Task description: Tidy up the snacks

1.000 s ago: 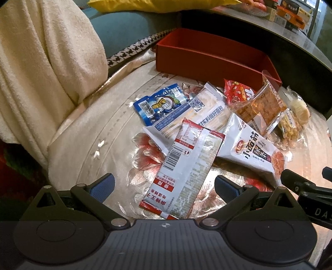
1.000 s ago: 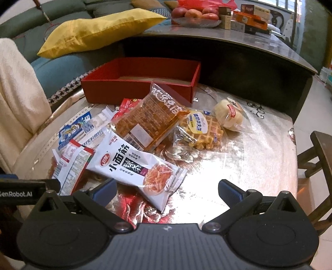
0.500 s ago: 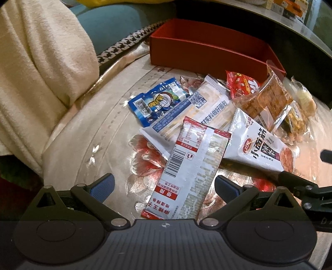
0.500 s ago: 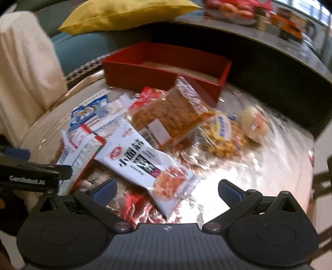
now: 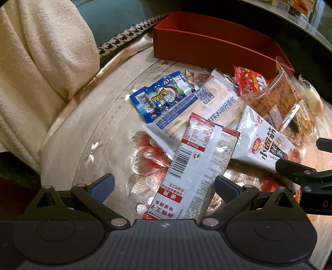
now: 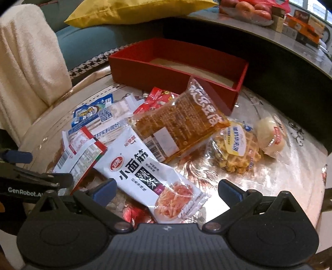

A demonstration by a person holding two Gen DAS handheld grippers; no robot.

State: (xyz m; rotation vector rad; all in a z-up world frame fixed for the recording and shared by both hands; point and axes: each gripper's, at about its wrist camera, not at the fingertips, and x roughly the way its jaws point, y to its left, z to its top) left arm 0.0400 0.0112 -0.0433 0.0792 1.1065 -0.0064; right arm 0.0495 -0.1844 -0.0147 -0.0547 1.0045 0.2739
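Note:
Snack packets lie in a pile on a round table. My left gripper (image 5: 164, 185) is open, its jaws on either side of a red-and-silver packet (image 5: 195, 166), close above it. My right gripper (image 6: 167, 190) is open over the near end of a white noodle-snack packet (image 6: 149, 172). Behind lie an orange tofu packet (image 6: 182, 122), a waffle (image 6: 236, 149), a bun (image 6: 269, 137), a blue packet (image 5: 159, 97), a white bread packet (image 5: 199, 108) and a red packet (image 5: 251, 81). An empty red box (image 6: 180, 60) stands at the back.
A cream blanket (image 5: 39, 58) hangs at the left of the table. A yellow cushion (image 6: 132, 10) lies on a teal sofa behind. A dark counter (image 6: 269, 41) with fruit and boxes runs behind the red box. The table's edge (image 6: 319, 187) is at the right.
Both grippers have moved forward and down toward the pile. The left one has closed in on the red-and-silver packet, the right one on the white noodle-snack packet. No packet has moved.

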